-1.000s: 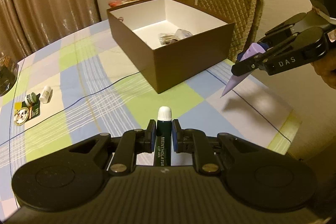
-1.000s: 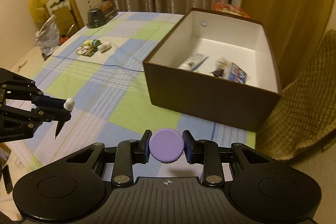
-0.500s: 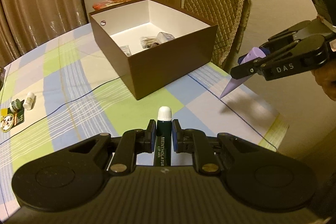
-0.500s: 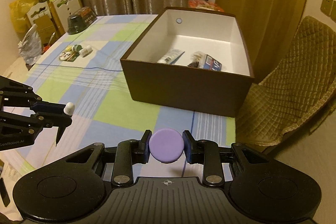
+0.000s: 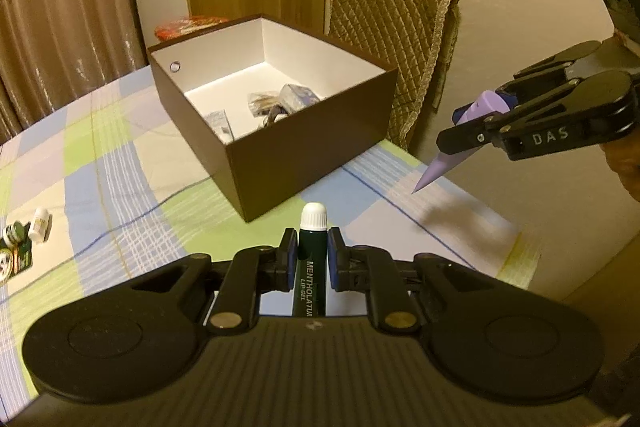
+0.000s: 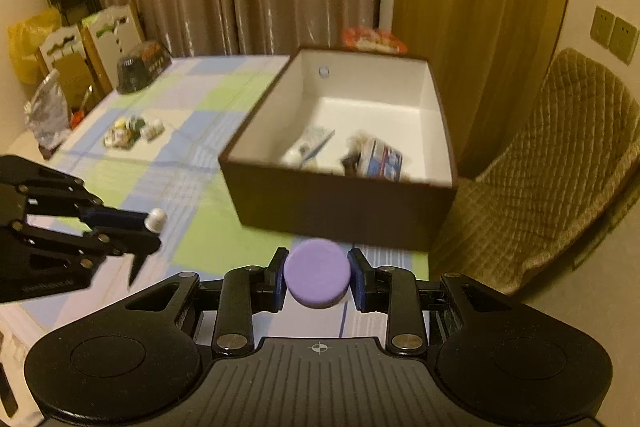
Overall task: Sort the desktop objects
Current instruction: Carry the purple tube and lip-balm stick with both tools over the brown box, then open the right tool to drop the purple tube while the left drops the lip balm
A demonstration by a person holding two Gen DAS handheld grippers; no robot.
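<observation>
My left gripper [image 5: 313, 251] is shut on a dark green lip gel tube [image 5: 312, 247] with a white cap, held above the checked tablecloth. My right gripper [image 6: 317, 273] is shut on a purple tube [image 6: 317, 273]; I see its round cap end-on. In the left wrist view the right gripper [image 5: 460, 143] shows at the right with the purple tube [image 5: 484, 107] tapering down. In the right wrist view the left gripper [image 6: 148, 231] shows at the left. The open brown box [image 5: 312, 163] with white inside stands ahead of both and holds several small items [image 6: 360, 157].
Small bottles and a packet [image 5: 24, 239] lie at the table's left. A quilted chair [image 5: 392, 27] stands behind the box. A dark bowl [image 6: 138, 67] and bags [image 6: 48, 115] sit at the far table end. The table edge [image 5: 520, 267] is near on the right.
Both grippers have risen and tilted up with their tubes still held. The box sits farther and higher in both views, and more of its inside shows in the left wrist view.
</observation>
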